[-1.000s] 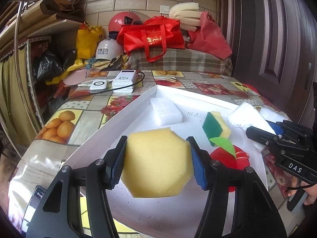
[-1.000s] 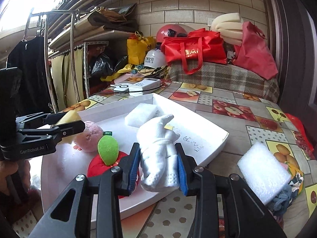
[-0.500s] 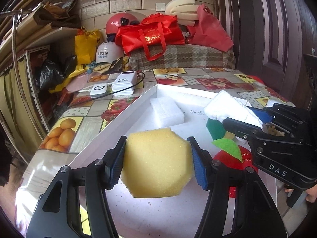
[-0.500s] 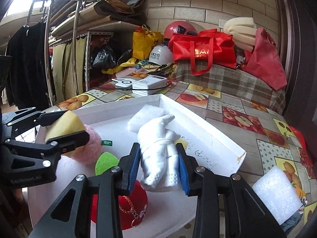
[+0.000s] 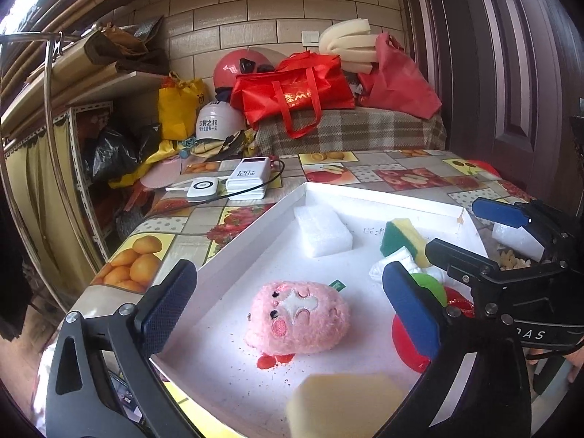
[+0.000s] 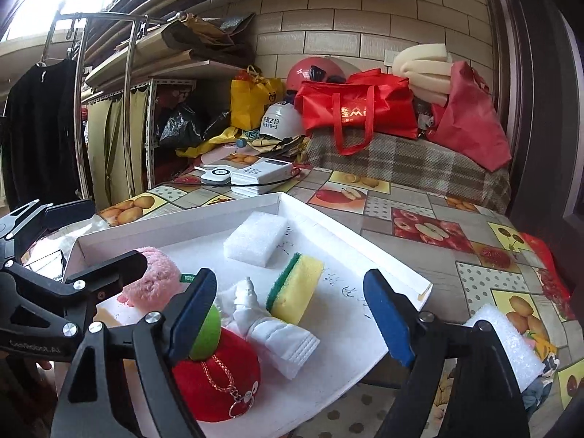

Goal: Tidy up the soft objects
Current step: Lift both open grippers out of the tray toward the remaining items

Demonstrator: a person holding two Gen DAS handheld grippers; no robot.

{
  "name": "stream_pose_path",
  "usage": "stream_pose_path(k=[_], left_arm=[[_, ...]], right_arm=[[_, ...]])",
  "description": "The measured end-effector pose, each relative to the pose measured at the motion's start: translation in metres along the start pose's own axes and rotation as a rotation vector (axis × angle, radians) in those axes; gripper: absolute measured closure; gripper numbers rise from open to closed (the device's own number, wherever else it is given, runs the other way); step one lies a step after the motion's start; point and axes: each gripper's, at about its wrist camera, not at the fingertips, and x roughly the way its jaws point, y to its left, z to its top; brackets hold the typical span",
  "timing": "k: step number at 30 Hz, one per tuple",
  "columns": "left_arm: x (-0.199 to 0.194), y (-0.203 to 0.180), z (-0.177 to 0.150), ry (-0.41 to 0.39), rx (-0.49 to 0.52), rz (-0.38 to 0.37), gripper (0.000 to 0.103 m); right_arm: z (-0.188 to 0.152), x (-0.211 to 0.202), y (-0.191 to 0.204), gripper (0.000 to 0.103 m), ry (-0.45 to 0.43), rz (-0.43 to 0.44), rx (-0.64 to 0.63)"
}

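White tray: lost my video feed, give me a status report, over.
Left gripper and right gripper opening, nothing gripped. Yellow sponge and white sock lie in the white tray. Foam block outside the tray; nothing blocking.

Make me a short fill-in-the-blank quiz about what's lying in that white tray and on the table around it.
1. The fluffy toy lying in the white tray is coloured ____.
2. The scrubbing sponge is yellow with a ____ layer on one side.
3. The red plush apple carries a green ____ on top.
4. The white foam block that is not in the tray lies on the ____.

Missing words: pink; green; leaf; table
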Motion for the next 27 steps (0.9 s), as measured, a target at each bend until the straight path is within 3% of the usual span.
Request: stream_pose_path(k=[27], left_arm=[[-0.0027,0.0028,0.0007,-0.01,-0.011,-0.004,0.0]], right_arm=[[-0.007,-0.0069,-0.004,0.02,0.025,0.012,0.028]])
